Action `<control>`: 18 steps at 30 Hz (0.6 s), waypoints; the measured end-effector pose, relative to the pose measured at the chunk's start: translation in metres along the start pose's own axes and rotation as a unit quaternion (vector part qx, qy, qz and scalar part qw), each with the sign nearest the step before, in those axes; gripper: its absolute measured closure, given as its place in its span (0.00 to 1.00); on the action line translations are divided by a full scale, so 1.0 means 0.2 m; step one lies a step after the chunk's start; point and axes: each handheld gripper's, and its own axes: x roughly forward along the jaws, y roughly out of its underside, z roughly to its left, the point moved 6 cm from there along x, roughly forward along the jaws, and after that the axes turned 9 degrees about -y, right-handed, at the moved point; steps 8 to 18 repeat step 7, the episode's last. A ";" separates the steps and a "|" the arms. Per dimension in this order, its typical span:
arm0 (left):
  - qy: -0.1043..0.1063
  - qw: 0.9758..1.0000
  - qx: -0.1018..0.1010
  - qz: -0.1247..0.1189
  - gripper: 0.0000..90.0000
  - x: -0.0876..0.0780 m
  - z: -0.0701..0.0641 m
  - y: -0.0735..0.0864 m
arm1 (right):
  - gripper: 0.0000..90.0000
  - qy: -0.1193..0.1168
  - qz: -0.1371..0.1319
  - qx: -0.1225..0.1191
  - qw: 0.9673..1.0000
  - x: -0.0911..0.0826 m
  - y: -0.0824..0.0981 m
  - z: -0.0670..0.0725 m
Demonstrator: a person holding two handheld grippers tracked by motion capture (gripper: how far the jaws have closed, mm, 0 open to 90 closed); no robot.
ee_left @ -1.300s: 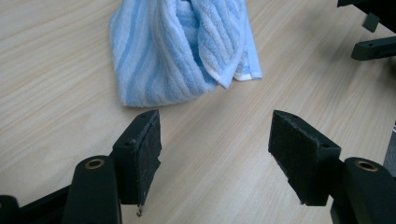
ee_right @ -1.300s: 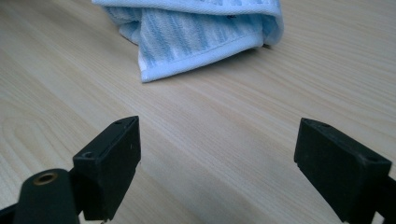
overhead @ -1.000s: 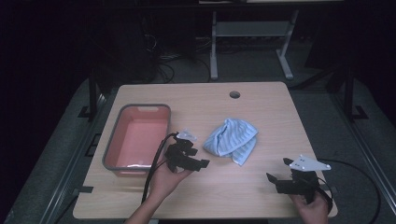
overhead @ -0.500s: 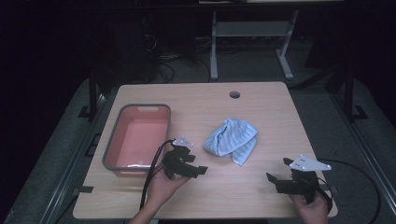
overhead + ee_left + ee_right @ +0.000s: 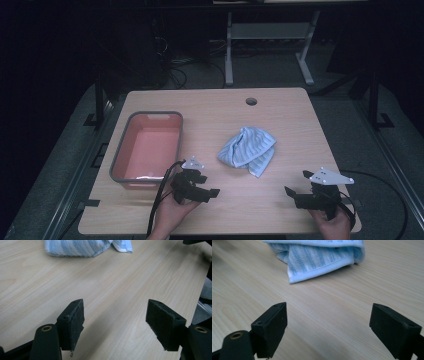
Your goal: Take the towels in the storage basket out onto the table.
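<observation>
A crumpled light-blue striped towel lies near the middle of the wooden table. My left gripper hovers in front of it and to its left, jaws open and pointing right, nothing between them. In the left gripper view the towel lies beyond the open left gripper. My right gripper is near the table's front right, open and empty, aimed left toward the towel. In the right gripper view a hemmed fold of the towel lies past the open right gripper.
A pink tub with a grey rim stands at the table's left side, close behind my left gripper. A round cable hole sits near the far edge. Bare wood lies between the two grippers. A metal stand stands beyond the table.
My left gripper has drawn back toward the table's front edge, away from the towel. The right gripper and the towel have stayed put.
</observation>
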 end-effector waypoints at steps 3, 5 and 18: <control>-0.004 1.000 0.007 -0.008 0.34 0.00 -0.02 0.02 | 0.16 0.001 -0.003 -0.001 1.000 -0.01 0.00 0.02; -0.006 1.000 0.010 -0.005 0.34 0.01 -0.03 0.03 | 0.16 0.000 -0.010 -0.001 1.000 -0.03 0.01 0.03; -0.008 1.000 0.015 -0.004 0.32 0.02 -0.04 0.04 | 0.16 0.000 -0.011 -0.003 1.000 -0.04 0.01 0.02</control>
